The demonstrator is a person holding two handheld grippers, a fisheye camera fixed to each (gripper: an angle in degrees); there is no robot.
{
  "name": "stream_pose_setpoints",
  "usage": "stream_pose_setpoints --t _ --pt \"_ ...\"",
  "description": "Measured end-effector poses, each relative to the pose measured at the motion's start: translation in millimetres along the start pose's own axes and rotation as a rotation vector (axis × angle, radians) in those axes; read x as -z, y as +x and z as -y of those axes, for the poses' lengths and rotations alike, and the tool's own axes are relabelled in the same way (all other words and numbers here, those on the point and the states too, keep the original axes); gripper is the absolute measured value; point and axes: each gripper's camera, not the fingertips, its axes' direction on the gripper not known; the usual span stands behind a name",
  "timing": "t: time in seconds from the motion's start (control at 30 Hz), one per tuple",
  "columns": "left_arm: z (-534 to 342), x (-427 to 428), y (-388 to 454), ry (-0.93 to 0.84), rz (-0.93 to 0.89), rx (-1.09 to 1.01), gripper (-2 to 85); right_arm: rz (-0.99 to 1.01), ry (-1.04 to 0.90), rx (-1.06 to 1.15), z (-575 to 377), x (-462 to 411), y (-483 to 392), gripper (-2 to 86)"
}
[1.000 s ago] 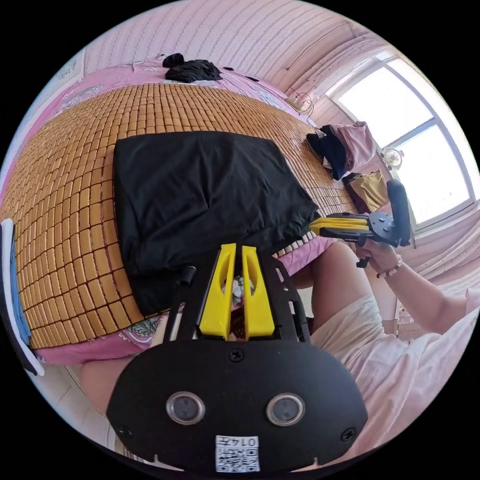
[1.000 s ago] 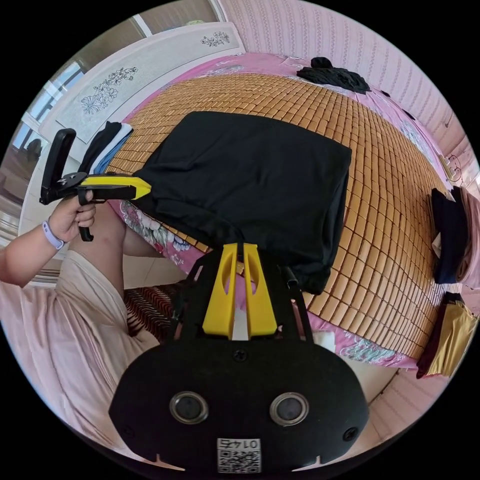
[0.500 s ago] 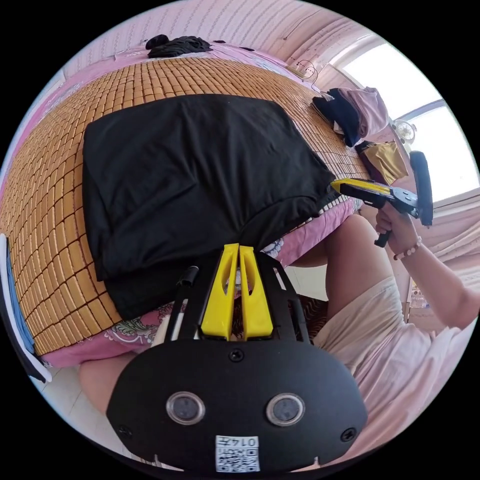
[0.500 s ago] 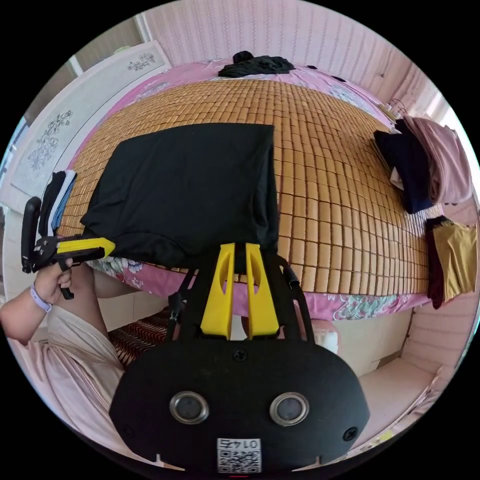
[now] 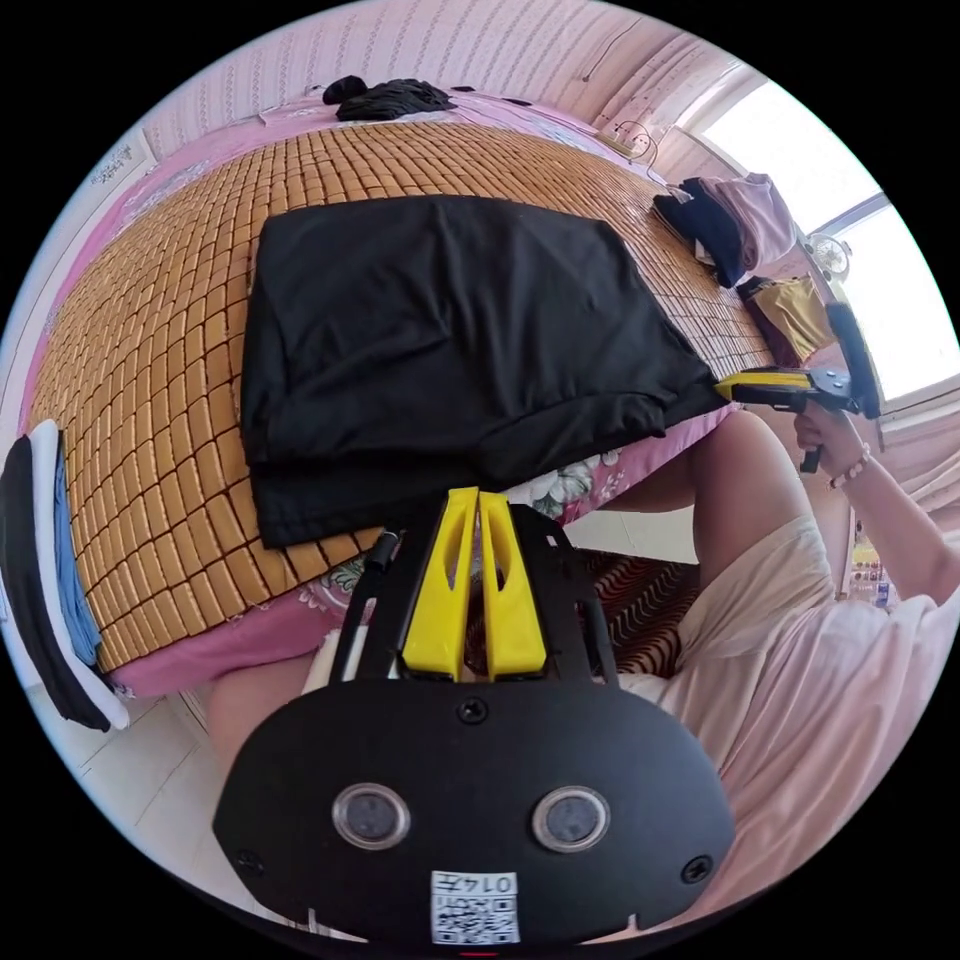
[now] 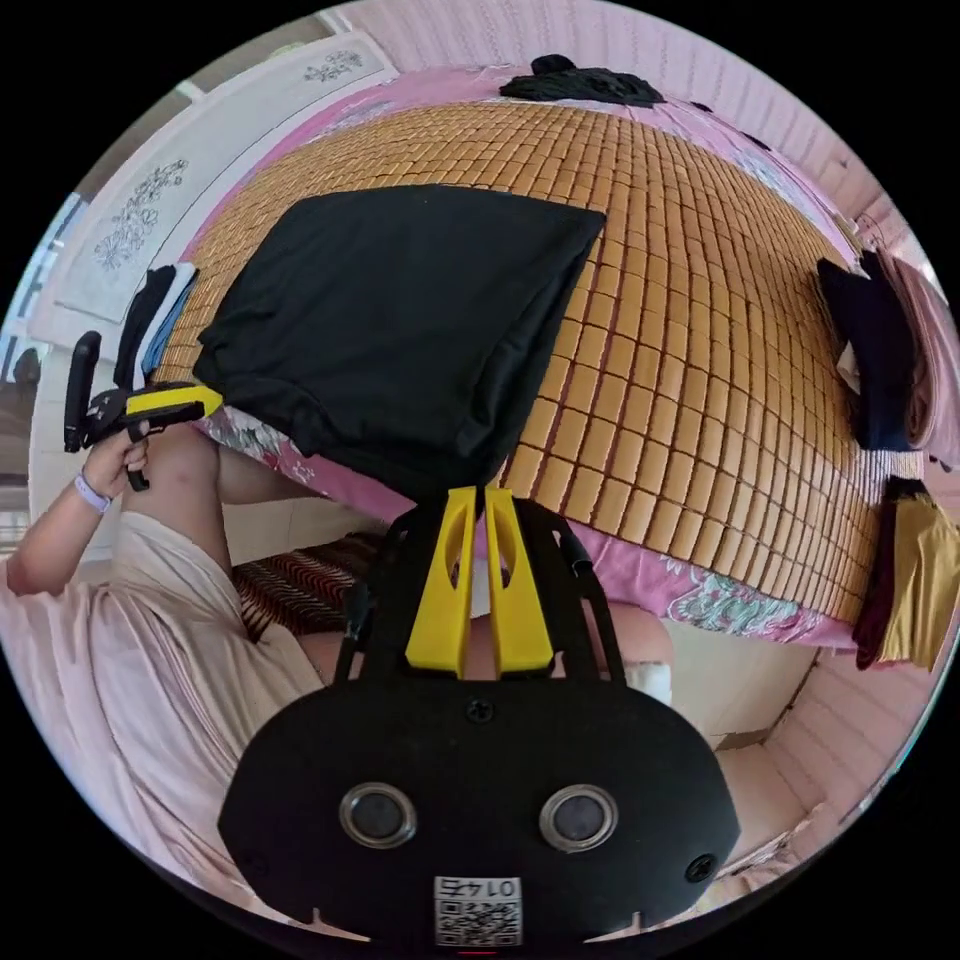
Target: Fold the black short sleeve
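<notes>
Bed w/ pink floral sheet, bamboo mat on top. On mat: folded black shirt, near edge overhanging. Dark heap at far side. Clothes pile by one end, folded stack at other.

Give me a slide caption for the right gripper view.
Both grippers pinch the near edge of a folded black shirt on a bamboo mat.

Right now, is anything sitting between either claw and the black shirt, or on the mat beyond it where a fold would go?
Nothing visible. The left claw and right claw each meet the black shirt's near edge, and the bamboo mat beyond it is bare. The clothes piles lie off at the mat's edges.
</notes>
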Motion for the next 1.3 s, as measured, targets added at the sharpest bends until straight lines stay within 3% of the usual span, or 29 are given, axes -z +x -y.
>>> stream_pose_setpoints --t 0.17,0.33,0.57,0.6,0.77,0.97,1.07,1.3 --pt "-11.3 13.2 10.3 0.107 -0.045 -0.045 -1.0 -0.126 0.035 0.193 61.0 25.2 -33.7 -0.5" --pt "16.4 8.7 42.0 0.225 -0.137 -0.119 -1.0 -0.033 0.065 0.316 166.1 17.4 -86.0 -0.6" --pt "44.7 -32.8 59.0 0.116 -0.081 -0.220 -1.0 -0.126 -0.074 0.426 291.8 -46.3 -141.2 -0.9" --pt "44.3 -43.2 60.5 0.051 -0.074 -0.249 -1.0 -0.153 -0.111 0.437 297.2 -55.2 -143.4 -0.8" --pt "28.7 -46.7 54.0 0.137 -0.137 -0.223 -1.0 -0.146 -0.298 0.557 329.4 -66.9 -146.2 -0.6" --pt "22.9 -49.1 61.0 0.155 -0.107 -0.236 -1.0 -0.256 -0.280 0.569 351.1 -76.5 -133.8 -0.5" --pt "21.0 -50.2 64.8 0.159 -0.091 -0.251 -1.0 -0.257 -0.409 0.565 368.7 -74.2 -132.4 -0.5" --pt "14.7 -51.8 67.7 0.175 -0.100 -0.240 -0.2 -0.297 -0.303 0.500 359.7 -68.7 -107.1 -0.7"
